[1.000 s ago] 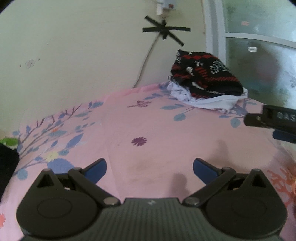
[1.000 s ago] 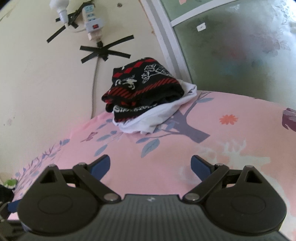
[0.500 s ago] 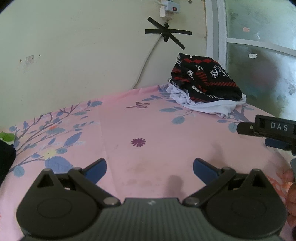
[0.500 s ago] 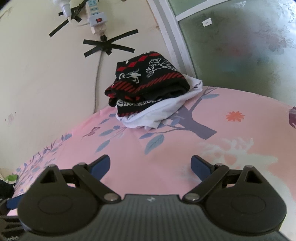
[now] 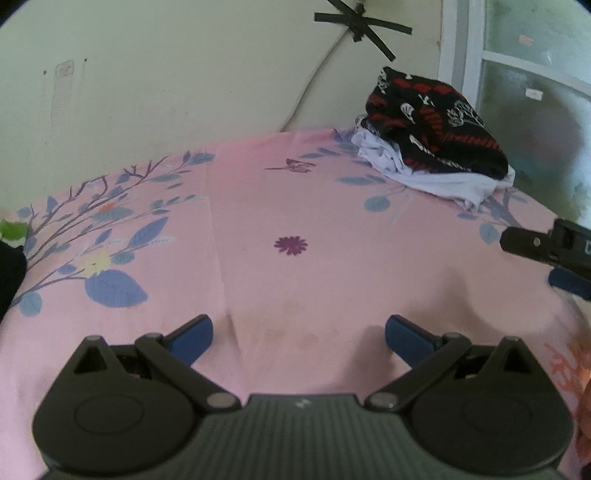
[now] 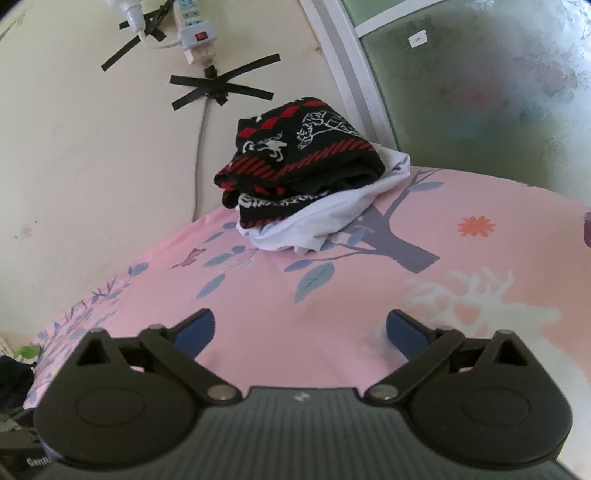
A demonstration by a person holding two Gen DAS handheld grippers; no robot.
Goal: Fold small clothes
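A folded stack lies at the far side of the pink floral bedsheet point(image 5: 295, 206), close to the wall: a black garment with red and white patterns point(image 5: 436, 125) point(image 6: 306, 147) on top of a white garment point(image 5: 436, 181) point(image 6: 325, 225). My left gripper point(image 5: 298, 326) hovers over bare sheet, open, with nothing between its blue pads. My right gripper point(image 6: 301, 321) is opening wider, also with only sheet between its pads, a good way short of the stack. One finger point(image 5: 532, 245) of the right gripper pokes in at the right edge of the left wrist view.
A cream wall backs the bed, with a power strip point(image 6: 192, 29) and its cable taped on by black tape crosses point(image 6: 218, 86). A frosted window point(image 6: 480, 92) stands to the right of the stack. A dark object point(image 5: 9, 273) sits at the sheet's left edge.
The left view has rolled and swung a little, so the stack sits slightly higher and further right. The right view has barely shifted, and its pads stand a touch wider apart.
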